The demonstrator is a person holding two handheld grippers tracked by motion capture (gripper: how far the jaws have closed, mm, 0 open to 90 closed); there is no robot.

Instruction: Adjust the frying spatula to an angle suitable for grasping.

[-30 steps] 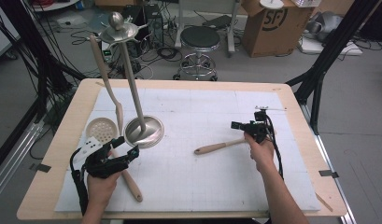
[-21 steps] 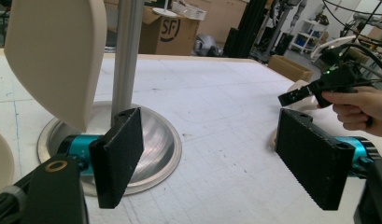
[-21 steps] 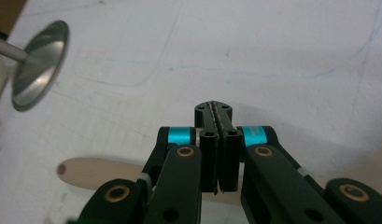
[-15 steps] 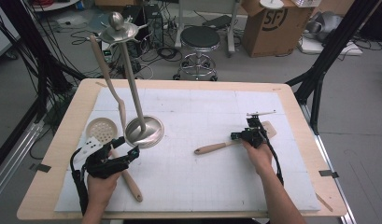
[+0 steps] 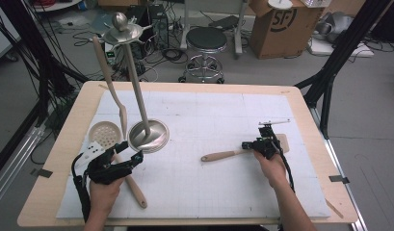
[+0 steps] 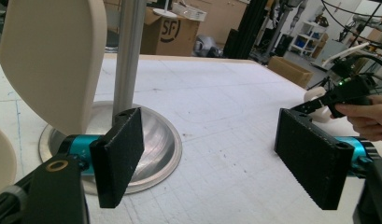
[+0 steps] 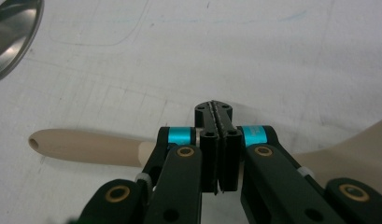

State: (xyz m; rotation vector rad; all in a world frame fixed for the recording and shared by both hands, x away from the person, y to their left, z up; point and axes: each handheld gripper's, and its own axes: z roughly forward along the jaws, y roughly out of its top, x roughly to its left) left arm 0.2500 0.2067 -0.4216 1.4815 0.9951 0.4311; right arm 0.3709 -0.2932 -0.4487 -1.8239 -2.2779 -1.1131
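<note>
White mat: L tool jaws wide by stand base; R tool closed above spatula.

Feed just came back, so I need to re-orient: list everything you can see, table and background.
utensil stand: 1, silver metal, left part of the mat
hanging spatula: 1, beige, hung from the stand's top
skimmer: 1, beige, perforated head, lying left of the stand's base
lying spatula: 1, beige, flat on the mat at right
mat: 1, white with grid, covering the table
table: 1, light wood
stool: 1, black seat, floor behind
cardboard box: 1, brown, floor behind
left gripper: 1, black, open, near the stand's base
right gripper: 1, black, shut, over the lying spatula
hands: 2, holding the grippers
</note>
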